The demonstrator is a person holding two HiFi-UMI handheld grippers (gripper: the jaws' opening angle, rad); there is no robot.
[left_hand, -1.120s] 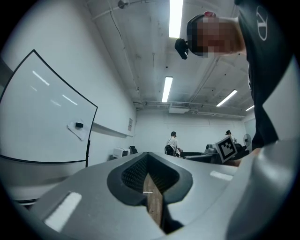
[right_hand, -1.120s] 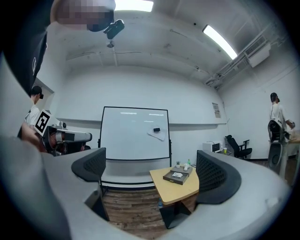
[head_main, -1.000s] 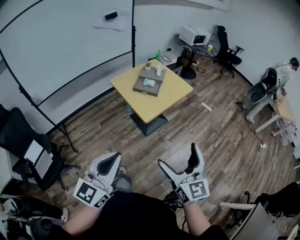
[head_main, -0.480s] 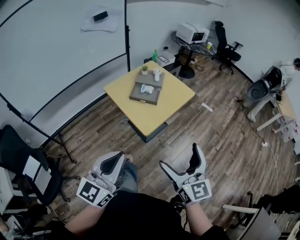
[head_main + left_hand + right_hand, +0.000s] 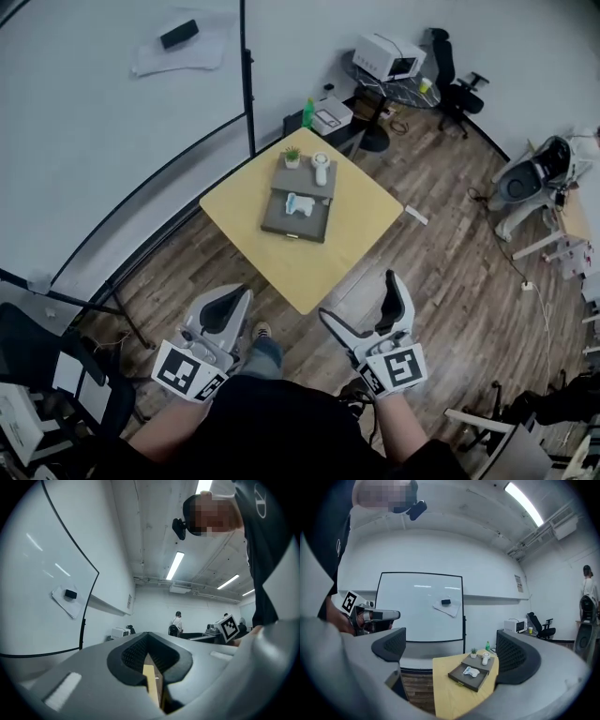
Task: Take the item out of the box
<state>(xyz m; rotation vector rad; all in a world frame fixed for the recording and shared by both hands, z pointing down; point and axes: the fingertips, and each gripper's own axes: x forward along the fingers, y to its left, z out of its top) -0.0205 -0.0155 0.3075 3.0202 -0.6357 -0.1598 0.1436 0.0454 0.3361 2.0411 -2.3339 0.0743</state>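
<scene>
A grey box with a pulled-out drawer (image 5: 298, 217) (image 5: 471, 677) sits on a yellow square table (image 5: 356, 225) (image 5: 450, 695). A small white and pale blue item (image 5: 298, 203) (image 5: 469, 671) lies in the drawer. A white bottle (image 5: 321, 169) (image 5: 485, 658) and a little potted plant (image 5: 292, 156) (image 5: 474, 652) stand on the box's top. My left gripper (image 5: 228, 307) is shut and held well short of the table. My right gripper (image 5: 364, 313) is open with nothing between its jaws, also short of the table's near corner.
A whiteboard (image 5: 112, 122) on a black stand rises left of the table. A green bottle (image 5: 307, 112), a microwave (image 5: 387, 56) and office chairs (image 5: 450, 80) stand beyond. Another black chair (image 5: 47, 375) is at my left, and a person (image 5: 177, 623) stands far off.
The table and box have come nearer and lower in the head view as I walked toward them. Both grippers keep the same pose.
</scene>
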